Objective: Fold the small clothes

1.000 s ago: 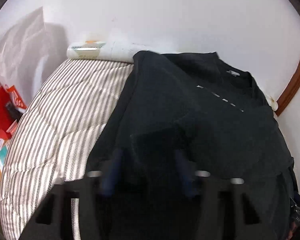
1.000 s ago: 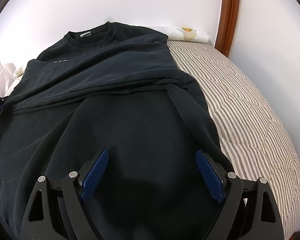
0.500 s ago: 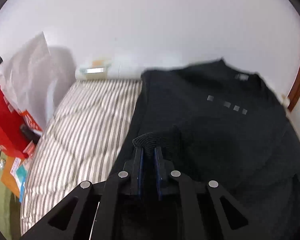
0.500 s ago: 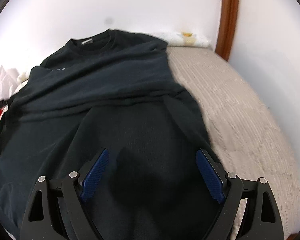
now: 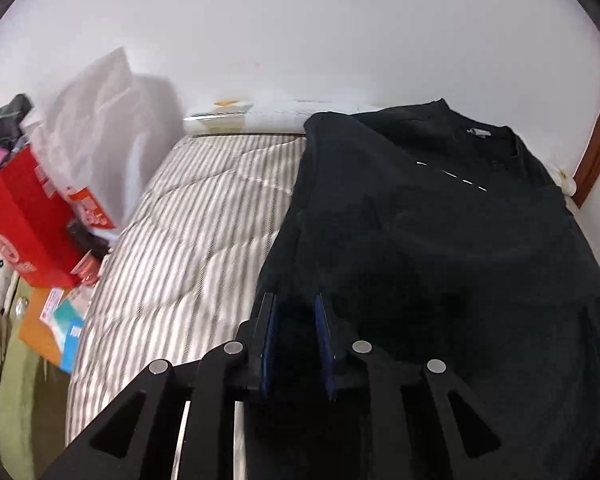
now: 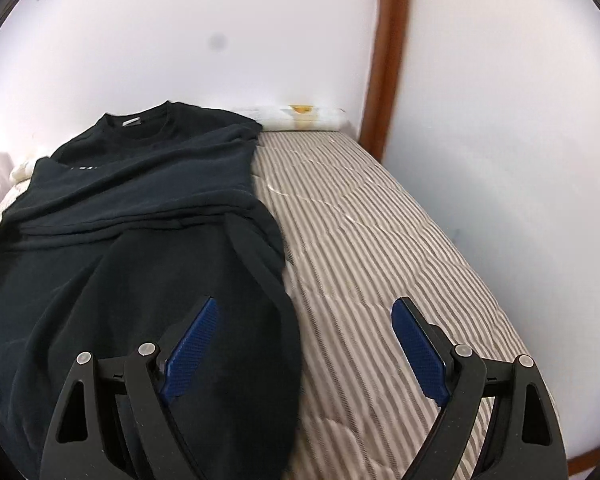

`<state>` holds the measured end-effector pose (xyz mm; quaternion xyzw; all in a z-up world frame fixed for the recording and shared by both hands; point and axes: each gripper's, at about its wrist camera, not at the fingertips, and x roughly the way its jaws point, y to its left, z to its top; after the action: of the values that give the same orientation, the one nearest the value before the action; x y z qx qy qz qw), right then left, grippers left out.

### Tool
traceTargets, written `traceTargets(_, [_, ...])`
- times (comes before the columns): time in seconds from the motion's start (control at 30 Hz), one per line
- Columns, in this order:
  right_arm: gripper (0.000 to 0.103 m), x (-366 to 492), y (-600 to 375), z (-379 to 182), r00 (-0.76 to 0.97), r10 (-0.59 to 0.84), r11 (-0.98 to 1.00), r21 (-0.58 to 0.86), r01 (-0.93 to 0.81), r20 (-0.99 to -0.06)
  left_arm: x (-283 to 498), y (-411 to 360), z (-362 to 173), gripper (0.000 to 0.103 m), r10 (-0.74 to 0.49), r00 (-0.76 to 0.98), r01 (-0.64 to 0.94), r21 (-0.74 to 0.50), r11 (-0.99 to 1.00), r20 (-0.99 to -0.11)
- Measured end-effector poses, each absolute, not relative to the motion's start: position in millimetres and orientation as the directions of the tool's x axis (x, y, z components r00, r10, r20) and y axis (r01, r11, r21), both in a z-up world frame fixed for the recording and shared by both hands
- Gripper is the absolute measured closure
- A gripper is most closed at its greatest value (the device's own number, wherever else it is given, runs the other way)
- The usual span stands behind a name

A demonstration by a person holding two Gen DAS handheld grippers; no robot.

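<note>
A black t-shirt (image 5: 440,240) lies on a striped mattress (image 5: 204,240), collar toward the wall, sides folded in. It also shows in the right wrist view (image 6: 140,240). My left gripper (image 5: 294,320) hangs over the shirt's lower left edge with its blue pads (image 5: 269,332) a narrow gap apart; dark cloth fills the gap, and I cannot tell whether they pinch it. My right gripper (image 6: 304,336) is wide open and empty, straddling the shirt's right edge, one pad (image 6: 192,348) over the cloth, the other over the mattress (image 6: 380,248).
White walls close off the back. A rolled white bundle (image 5: 240,114) lies along the mattress head. A red box (image 5: 24,220), a white plastic bag (image 5: 96,120) and papers (image 5: 56,320) sit at the left. A brown wooden post (image 6: 388,48) stands at the right corner.
My left gripper's jaws closed over the shirt's left edge, then parted slightly as it drew back. My right gripper stayed open and swung right, now half over bare mattress.
</note>
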<state>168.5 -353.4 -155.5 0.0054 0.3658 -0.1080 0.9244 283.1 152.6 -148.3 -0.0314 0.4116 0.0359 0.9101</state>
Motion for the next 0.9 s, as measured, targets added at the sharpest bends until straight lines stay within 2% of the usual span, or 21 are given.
traceTargets(0.03, [0.016, 164, -359, -159, 0.698, -0.163, 0.980, -0.033, 0.196, -0.698, 271, 155, -149, 0.082, 0.016, 0.654, -0.082, -0.050, 0.995, -0.757])
traceTargets(0.13, [0.038, 161, -372, -173, 0.652, -0.092, 0.983, 0.036, 0.180, -0.752, 243, 160, -154, 0.067, -0.011, 0.629, -0.073, -0.074, 0.995, -0.777])
traceTargets(0.17, [0.041, 157, -376, -178, 0.640, -0.064, 0.984, 0.059, 0.169, -0.765, 233, 161, -155, 0.065, -0.013, 0.632, -0.075, -0.077, 0.994, -0.775])
traceTargets(0.23, [0.042, 148, -381, -186, 0.634, -0.004, 0.982, 0.117, 0.150, -0.774, 208, 164, -158, 0.049, -0.030, 0.637, -0.066, -0.094, 0.993, -0.770])
traceTargets(0.27, [0.044, 143, -381, -189, 0.631, 0.021, 0.979, 0.144, 0.144, -0.775, 200, 165, -159, 0.046, -0.035, 0.638, -0.067, -0.101, 0.993, -0.769])
traceTargets(0.4, [0.046, 131, -376, -195, 0.633, 0.095, 0.972, 0.207, 0.106, -0.769, 164, 166, -166, 0.044, -0.032, 0.633, -0.073, -0.101, 0.992, -0.774])
traceTargets(0.63, [0.047, 122, -351, -199, 0.648, 0.070, 0.987, 0.145, 0.063, -0.758, 113, 159, -182, 0.044, -0.064, 0.639, -0.067, -0.138, 0.988, -0.766])
traceTargets(0.77, [0.049, 118, -344, -204, 0.648, 0.038, 0.994, 0.093, 0.050, -0.761, 93, 146, -182, 0.044, -0.060, 0.646, -0.044, -0.116, 0.992, -0.761])
traceTargets(0.9, [0.049, 110, -340, -205, 0.649, 0.071, 0.994, 0.106, 0.015, -0.757, 82, 132, -184, 0.044, -0.045, 0.633, -0.011, -0.067, 0.998, -0.773])
